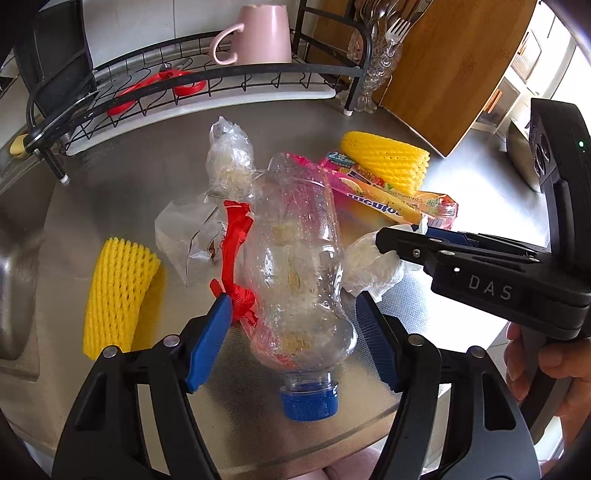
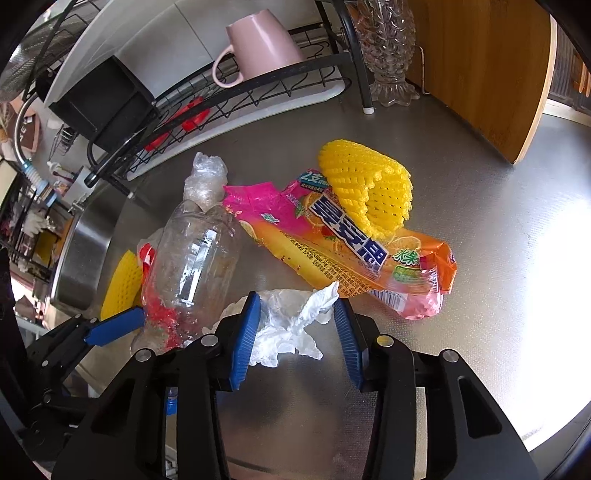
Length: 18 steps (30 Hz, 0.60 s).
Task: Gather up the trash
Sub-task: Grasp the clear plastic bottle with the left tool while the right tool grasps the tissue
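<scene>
A crushed clear bottle (image 1: 295,266) with a blue cap lies on the steel counter (image 1: 122,173), cap toward me. My left gripper (image 1: 293,299) straddles it, jaws open; its left pad brushes a red net (image 1: 234,251) beside the bottle. A crumpled white tissue (image 2: 288,325) sits between the open pads of my right gripper (image 2: 297,299), with a gap on the right side. Around them lie an orange-pink snack wrapper (image 2: 332,243), two yellow foam nets (image 1: 118,295) (image 2: 365,192) and a balled clear bag (image 1: 229,155).
A black dish rack (image 1: 221,74) with a pink mug (image 1: 258,33) stands at the back. A glass holder with cutlery (image 1: 380,55) and a wooden board (image 1: 461,66) are at the back right. A sink (image 2: 85,243) lies left. A hand (image 1: 546,369) holds the right gripper.
</scene>
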{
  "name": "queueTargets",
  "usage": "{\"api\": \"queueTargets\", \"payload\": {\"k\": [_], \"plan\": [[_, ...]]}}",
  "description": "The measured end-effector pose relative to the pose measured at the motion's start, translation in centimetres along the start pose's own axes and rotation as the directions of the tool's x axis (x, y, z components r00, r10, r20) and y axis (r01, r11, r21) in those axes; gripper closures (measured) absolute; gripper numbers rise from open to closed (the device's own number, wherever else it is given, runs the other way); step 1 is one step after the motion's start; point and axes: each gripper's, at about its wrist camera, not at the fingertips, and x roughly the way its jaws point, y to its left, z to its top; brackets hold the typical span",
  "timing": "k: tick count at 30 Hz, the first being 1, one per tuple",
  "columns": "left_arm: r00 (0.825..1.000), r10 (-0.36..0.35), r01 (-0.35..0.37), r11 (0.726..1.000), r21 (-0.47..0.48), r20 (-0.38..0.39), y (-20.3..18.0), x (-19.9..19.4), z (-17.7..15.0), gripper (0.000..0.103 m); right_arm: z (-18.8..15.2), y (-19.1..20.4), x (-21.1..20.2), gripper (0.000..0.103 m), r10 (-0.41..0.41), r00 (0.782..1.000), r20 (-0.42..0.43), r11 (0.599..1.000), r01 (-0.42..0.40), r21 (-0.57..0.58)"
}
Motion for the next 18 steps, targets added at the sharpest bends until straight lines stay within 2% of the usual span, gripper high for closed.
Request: {"api": "queueTargets", "payload": {"k": [11, 14, 15, 16, 18], "plan": [[0.996, 0.083, -0.081, 0.995, 0.058, -0.043, -0.1, 1.8, 0.7, 0.038, 0.4, -0.7, 1.0, 0.064, -0.009, 1.000, -0.014, 1.000, 0.009, 0.010], [0.994, 0.083, -0.079, 0.996, 0.051, -0.069, -0.1, 2.5, 0.5, 0.040, 0.4, -0.7, 1.1, 0.064, -0.014, 1.000, -0.012, 1.000, 0.014, 0.007], [0.994, 0.090, -0.088, 0.995, 0.050, -0.057, -0.2, 2.4, 0.5, 0.041, 0.4, -0.7, 1.2, 0.069, -0.016, 1.000, -0.010, 1.000, 0.016, 0.005], [0.995, 0.085, -0.083, 0.996, 0.039, -0.049, -0.1, 2.1, 0.4, 0.046, 0.3, -0.7, 1.1, 0.079, -0.016, 1.000, -0.006, 1.000, 0.016, 0.004], [0.997, 0.063, -0.063, 0.998, 0.010, -0.037, 0.2, 1.5, 0.4, 0.047, 0.4, -0.3, 1.0, 0.088, -0.029, 1.000, 0.004, 1.000, 0.029, -0.004]]}}
